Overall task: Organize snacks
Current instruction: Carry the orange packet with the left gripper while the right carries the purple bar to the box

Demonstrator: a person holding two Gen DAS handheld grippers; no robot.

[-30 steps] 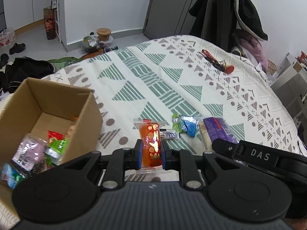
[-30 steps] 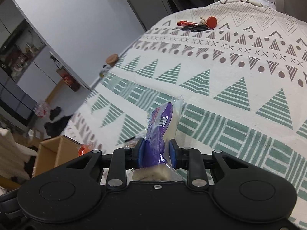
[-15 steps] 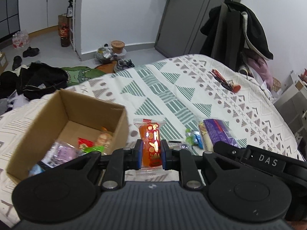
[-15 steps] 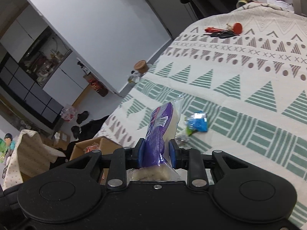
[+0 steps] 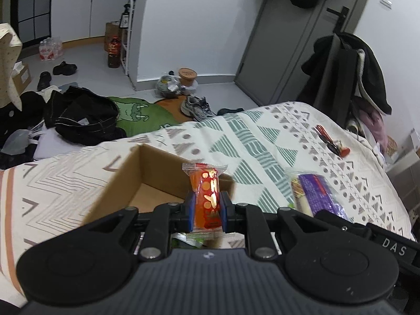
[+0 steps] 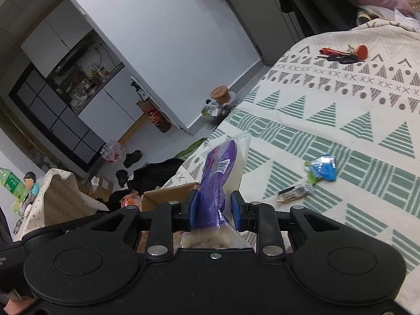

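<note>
the left gripper had its jaws clamped on an orange snack packet, held upright over the open cardboard box that sat on the patterned bedspread. a few wrappers showed at the bottom of the box, mostly hidden behind the gripper body. the right gripper was closed on a purple-and-white snack pack, carried in the air just beside the box's far side; from its own view the box edge showed only as a sliver, so how squarely that pack stood over the opening was hard to say.

the step in hand looked like the drop: both packets were being brought to the box. the next move likely called for the left jaws to part so the orange packet would fall inside, with the right pack carried a little further over the rim before letting go.

two more snacks waited on the bedspread: a blue-and-green packet and a small dark wrapped one, near each other and well apart from the box.
</note>
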